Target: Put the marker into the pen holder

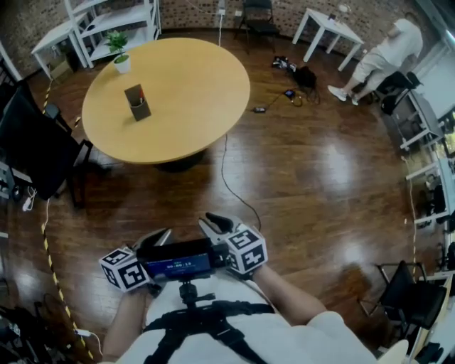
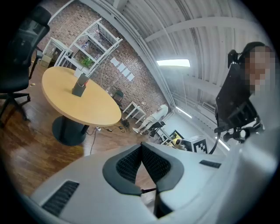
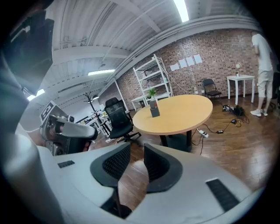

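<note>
A dark pen holder [image 1: 138, 104] stands on the round wooden table [image 1: 192, 85], far ahead of me, with something red-tipped sticking out of its top. It also shows as the pen holder [image 2: 80, 85] in the left gripper view and the pen holder [image 3: 154, 109] in the right gripper view. No loose marker is in sight. Both grippers hang close to my chest above the wooden floor. The left gripper [image 1: 163, 234] [image 2: 141, 148] has its pads touching at the tips with nothing between them. The right gripper [image 1: 213, 225] [image 3: 137, 149] stands open and empty.
A small potted plant [image 1: 121, 55] sits at the table's far edge. White shelves [image 1: 114, 21] stand behind it, and a black office chair [image 1: 35, 146] is at the table's left. Cables [image 1: 234, 188] trail over the floor. A person [image 1: 384, 57] bends by a white side table [image 1: 327, 28].
</note>
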The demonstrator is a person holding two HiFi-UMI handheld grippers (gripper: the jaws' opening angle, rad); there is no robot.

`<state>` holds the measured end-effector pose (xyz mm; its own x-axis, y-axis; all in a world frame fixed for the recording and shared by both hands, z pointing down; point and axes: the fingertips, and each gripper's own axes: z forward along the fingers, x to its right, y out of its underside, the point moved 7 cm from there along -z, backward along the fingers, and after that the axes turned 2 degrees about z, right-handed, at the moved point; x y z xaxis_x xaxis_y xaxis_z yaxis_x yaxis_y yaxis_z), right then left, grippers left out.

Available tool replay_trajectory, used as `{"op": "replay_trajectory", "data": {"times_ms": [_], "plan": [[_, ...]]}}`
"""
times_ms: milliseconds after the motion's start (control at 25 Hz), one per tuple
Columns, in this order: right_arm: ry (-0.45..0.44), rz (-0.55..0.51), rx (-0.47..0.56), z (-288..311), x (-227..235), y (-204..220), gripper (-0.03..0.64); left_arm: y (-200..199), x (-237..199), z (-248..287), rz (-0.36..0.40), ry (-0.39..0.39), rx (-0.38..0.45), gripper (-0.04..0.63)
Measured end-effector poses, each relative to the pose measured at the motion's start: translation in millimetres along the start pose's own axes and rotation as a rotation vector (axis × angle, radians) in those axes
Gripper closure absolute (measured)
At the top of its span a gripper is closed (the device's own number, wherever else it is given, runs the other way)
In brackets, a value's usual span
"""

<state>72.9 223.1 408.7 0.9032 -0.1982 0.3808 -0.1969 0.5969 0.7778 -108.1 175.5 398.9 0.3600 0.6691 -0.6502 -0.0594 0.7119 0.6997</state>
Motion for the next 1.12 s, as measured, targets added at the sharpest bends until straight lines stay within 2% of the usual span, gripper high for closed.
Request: {"op": "replay_trajectory", "data": {"times_ms": [160,280,400,720,1120], "plan": [[0.016,0.010,-0.001,-10.9,-5.8,3.5,0.509,-0.8,15.5,-4.1,0.011,0.006,-0.043,0.598],[0.033,0.021,0.000,-24.0,-2.7,-0.8,0.511,-2.6,23.0,1.7,0.034,0.029,-0.040,0.598],[0.060,0.006,0.000,-22.8,2.2,-4.0,0.519,-10.5,23.4,8.7,0.016,0.049,-0.041,0.598],[0.088,0.005,0.017,-21.6,-3.8,-3.3,0.606,-4.5,20.1,4.7,-0.006,0.043,-0.067,0.600],[0.085,-0.022,0.036,-25.0,-2.7,-15.1,0.609,-6.1,20.0,14.0,-0.011,0.053,-0.089,0.599]]}}
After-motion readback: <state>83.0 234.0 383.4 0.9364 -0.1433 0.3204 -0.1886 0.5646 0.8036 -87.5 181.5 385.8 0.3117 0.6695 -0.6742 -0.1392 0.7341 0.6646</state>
